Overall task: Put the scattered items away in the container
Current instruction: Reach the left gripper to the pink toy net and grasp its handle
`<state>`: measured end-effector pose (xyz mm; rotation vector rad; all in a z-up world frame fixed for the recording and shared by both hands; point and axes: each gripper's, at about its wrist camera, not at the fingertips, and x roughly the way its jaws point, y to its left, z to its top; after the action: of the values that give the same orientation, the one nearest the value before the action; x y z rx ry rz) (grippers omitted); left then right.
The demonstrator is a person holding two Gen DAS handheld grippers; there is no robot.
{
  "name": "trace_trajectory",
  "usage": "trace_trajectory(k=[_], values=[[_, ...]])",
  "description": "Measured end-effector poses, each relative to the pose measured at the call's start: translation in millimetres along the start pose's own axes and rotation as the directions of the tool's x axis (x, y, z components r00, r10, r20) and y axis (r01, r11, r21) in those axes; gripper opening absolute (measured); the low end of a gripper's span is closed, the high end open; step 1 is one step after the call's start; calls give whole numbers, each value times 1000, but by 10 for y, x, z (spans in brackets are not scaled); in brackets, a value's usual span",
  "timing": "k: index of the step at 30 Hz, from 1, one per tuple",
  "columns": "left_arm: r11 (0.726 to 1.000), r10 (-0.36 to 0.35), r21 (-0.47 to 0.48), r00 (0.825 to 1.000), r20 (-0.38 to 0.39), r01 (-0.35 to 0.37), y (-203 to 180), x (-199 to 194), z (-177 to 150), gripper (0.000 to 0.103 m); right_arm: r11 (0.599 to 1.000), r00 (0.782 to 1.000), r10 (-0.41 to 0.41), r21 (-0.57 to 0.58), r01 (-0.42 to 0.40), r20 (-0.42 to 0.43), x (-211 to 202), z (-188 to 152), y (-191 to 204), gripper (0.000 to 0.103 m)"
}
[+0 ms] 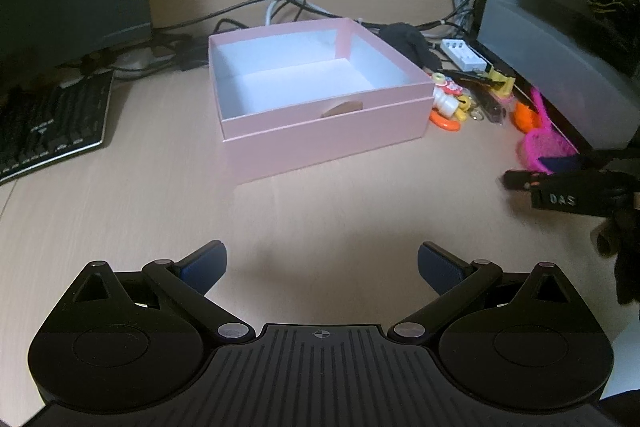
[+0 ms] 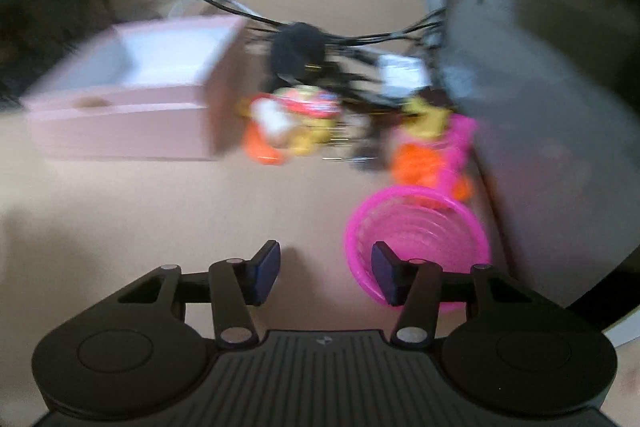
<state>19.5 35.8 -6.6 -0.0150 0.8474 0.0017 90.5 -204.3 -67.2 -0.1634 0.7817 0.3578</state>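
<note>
Grippers over pale wood-grain desk point(image 1: 120, 195), pink cardboard box point(image 1: 320, 131) at centre.

Left to right: black keyboard point(image 1: 52, 123) at the far left edge; left gripper point(image 1: 319, 269), black with blue pads, jaws spread wide, nothing between them, over bare desk; the square, open-topped box with white lining, nothing visible inside; tangled dark cables point(image 1: 248, 11) behind it; a heap of small toys point(image 1: 176, 103) just right of the box, white, yellow and orange plastic, shapes blurred; magenta ribbed plastic scoop point(image 2: 416, 227) with long handle, near a grey computer case point(image 1: 552, 67); right gripper point(image 2: 326, 273), jaws partly drawn in, its right finger point(image 2: 386, 273) over the scoop's near rim, contact uncertain, nothing clamped.
</note>
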Motion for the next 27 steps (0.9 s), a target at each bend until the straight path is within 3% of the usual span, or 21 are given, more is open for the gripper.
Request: trace_trajectory(k=[4,7,11,12,16,19,22,27], values=[[1000,-12,-10,1000,-1,12,39,-17,-19,103,968,968,249,13,-249,18,-243,-40,293,53],[999,-49,-1,999,6,49,20,-23,-24,103,953,952,301,-42,-299,58,-504,-108,455,72],[987,-145,64,989,7,145,-137,18,-24,103,969,965,244,10,-246,98,-810,-264,258,92],[979,-177,101,984,6,176,-220,37,-17,103,977,973,206,37,-211,103,-866,-322,183,102],[925,-260,287,966,0,249,-658,139,43,103,986,996,51,152,-63,78,-927,-569,-159,103],[895,-256,380,967,8,234,-945,231,93,103,974,999,1,228,-10,37,-864,-715,-333,103],[882,-248,414,969,5,224,-1043,350,154,103,966,1000,-16,258,9,25,-826,-775,-390,103],[911,-174,378,985,-10,165,-868,594,277,103,951,1000,10,308,-14,14,-762,-843,-445,103]])
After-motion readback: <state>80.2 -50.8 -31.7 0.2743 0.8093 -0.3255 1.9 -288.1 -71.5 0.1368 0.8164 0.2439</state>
